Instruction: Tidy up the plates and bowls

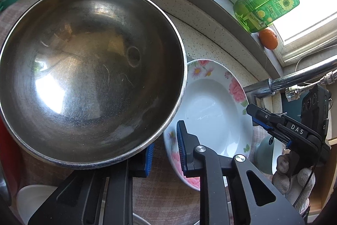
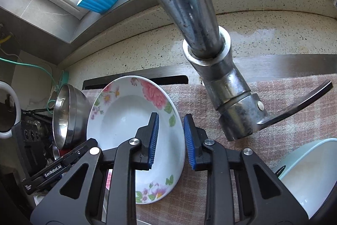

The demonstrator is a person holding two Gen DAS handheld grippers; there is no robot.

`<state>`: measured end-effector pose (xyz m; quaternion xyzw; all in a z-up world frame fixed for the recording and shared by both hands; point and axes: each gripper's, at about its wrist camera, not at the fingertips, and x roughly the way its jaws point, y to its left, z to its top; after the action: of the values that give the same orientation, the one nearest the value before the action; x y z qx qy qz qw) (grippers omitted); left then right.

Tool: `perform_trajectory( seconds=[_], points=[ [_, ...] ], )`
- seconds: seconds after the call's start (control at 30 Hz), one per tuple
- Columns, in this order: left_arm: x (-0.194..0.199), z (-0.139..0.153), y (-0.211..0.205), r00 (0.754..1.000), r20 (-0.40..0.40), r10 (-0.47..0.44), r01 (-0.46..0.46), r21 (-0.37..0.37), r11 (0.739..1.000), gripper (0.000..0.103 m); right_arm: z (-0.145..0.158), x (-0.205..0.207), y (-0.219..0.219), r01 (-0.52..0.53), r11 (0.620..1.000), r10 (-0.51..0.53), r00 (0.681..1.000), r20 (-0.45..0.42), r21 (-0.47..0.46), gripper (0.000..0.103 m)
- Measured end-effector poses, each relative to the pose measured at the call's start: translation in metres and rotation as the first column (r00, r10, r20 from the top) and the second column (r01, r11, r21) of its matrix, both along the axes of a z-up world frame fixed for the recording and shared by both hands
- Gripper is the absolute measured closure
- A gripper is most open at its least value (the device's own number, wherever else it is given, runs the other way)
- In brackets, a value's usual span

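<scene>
Here the floral plate (image 2: 134,136) stands tilted, hollow facing the steel bowl (image 2: 67,117).

We are looking at our left tongs (image 1: 165,151): matte black linkage arms with triangular cut-outs, silver round pivot screws and ribbed blue pads. Our right tongs (image 2: 170,140) are showing the same build, in the left view white "DAS" lettering on their side, a thin black cable trailing, and a light knitted glove (image 1: 294,182) covering the hand
</scene>
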<state>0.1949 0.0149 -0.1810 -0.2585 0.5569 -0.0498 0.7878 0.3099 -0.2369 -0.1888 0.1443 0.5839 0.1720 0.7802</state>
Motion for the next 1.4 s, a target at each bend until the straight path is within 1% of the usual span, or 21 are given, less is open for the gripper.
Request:
perform_trajectory(
  seconds=[0.1,0.2,0.6,0.8,0.93,1.13,1.4],
  points=[
    [0.001,-0.001,-0.001,1.000,-0.001,-0.004,0.004,0.001,1.000,0.089,-0.002,0.002,0.001,-0.008,1.000,0.008,1.000,-0.005,-0.011,0.083],
    [0.003,-0.001,-0.005,1.000,0.003,-0.011,0.011,0.006,1.000,0.092,-0.002,0.002,-0.001,-0.017,1.000,0.017,1.000,-0.011,-0.010,0.085],
    [-0.001,0.003,-0.010,0.999,0.022,-0.029,0.028,0.052,0.998,0.092,0.001,-0.011,0.000,-0.038,0.999,0.038,0.999,-0.020,-0.014,0.085],
    [-0.007,0.004,-0.009,0.999,0.020,-0.032,0.031,0.049,0.998,0.092,0.006,-0.024,0.001,-0.044,0.999,0.043,0.999,-0.018,-0.018,0.085],
    [-0.012,0.009,-0.010,0.999,0.029,-0.033,0.032,0.049,0.998,0.091,0.011,-0.033,0.001,-0.043,0.999,0.043,0.999,-0.009,-0.015,0.085],
    [-0.024,0.020,-0.008,0.998,0.045,-0.044,0.042,0.041,0.998,0.091,0.024,-0.048,-0.004,-0.029,0.999,0.029,1.000,0.005,0.015,0.085],
    [-0.044,0.041,-0.015,0.994,0.077,-0.072,0.069,0.036,0.997,0.092,0.045,-0.081,-0.015,-0.014,0.999,0.012,1.000,0.027,0.040,0.085]
  ],
)
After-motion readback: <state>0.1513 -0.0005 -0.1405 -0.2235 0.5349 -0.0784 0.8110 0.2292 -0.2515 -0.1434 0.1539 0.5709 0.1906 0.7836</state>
